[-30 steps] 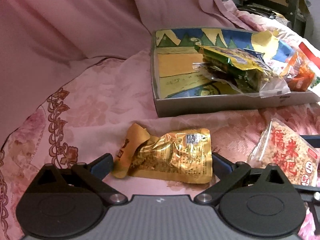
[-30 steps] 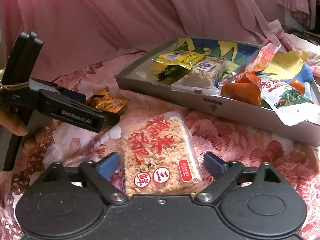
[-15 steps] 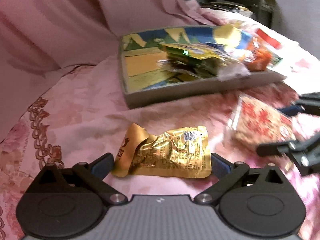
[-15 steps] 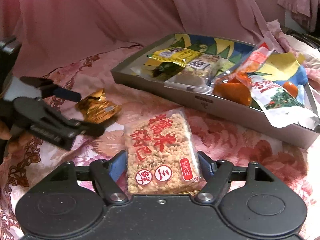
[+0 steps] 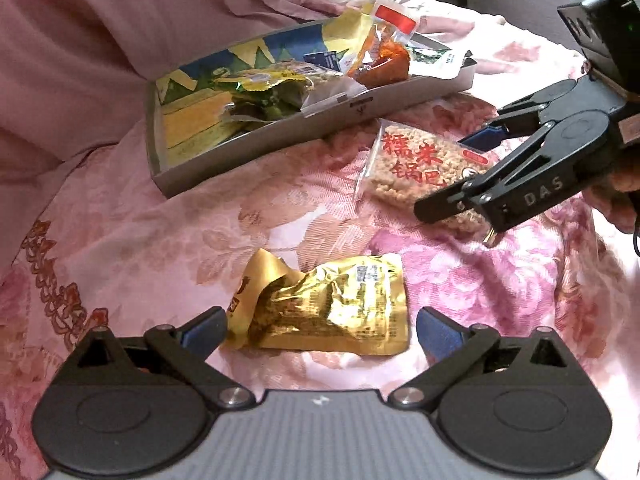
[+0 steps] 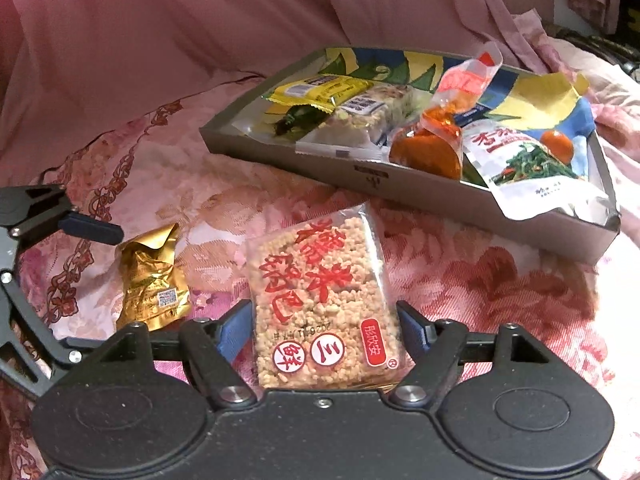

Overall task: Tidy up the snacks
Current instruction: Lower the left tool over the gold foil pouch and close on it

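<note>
my right tongs (image 6: 325,334) had just narrowed around the clear rice-cracker packet (image 6: 320,300), its lower edge hidden; whether they pinched it i couldn't tell. my left tongs (image 5: 322,334) gaped around the crumpled gold foil pouch (image 5: 320,308).

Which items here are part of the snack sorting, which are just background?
Job:
rice cracker pack
gold foil pack
grey tray holding packets already
right gripper
left gripper

Background:
pink floral cloth
pink drape

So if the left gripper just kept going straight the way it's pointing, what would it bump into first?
Most likely the gold foil packet, lying on the pink cloth right ahead of the left gripper, between its open jaws. Depth is hard to judge.
</note>
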`<action>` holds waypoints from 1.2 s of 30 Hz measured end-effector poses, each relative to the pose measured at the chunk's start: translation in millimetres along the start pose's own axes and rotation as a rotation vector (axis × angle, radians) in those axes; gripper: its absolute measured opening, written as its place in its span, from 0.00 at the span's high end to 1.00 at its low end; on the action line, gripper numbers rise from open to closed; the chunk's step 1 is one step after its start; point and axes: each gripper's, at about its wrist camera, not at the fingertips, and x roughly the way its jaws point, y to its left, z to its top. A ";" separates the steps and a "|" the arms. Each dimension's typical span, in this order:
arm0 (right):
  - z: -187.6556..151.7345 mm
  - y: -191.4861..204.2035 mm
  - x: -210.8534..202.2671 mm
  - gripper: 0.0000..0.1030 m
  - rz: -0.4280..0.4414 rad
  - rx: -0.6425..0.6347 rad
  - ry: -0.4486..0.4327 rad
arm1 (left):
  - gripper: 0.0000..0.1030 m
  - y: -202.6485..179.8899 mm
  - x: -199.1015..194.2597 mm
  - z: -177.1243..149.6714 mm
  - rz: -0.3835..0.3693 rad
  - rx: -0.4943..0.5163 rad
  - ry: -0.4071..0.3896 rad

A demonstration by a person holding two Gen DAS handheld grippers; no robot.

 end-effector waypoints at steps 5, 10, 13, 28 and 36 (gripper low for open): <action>-1.5 3.9 3.4 0.22 -0.013 -0.024 -0.001 | 0.01 -4.8 -16.6 0.0 0.023 -0.094 -0.031; -0.9 4.0 3.6 0.23 -0.023 -0.017 0.002 | 0.01 6.2 -29.9 -6.2 -0.005 -0.393 -0.072; -1.5 1.5 2.3 0.23 -0.026 0.005 0.007 | 0.01 12.5 -28.6 -2.4 0.029 -0.600 -0.054; -12.6 -2.3 -10.0 0.24 -0.048 0.040 0.009 | 0.08 10.8 28.0 21.7 0.276 -0.914 0.184; -11.5 4.8 -4.4 0.22 -0.069 -0.006 0.021 | 0.19 12.3 22.1 11.0 0.265 -0.882 0.151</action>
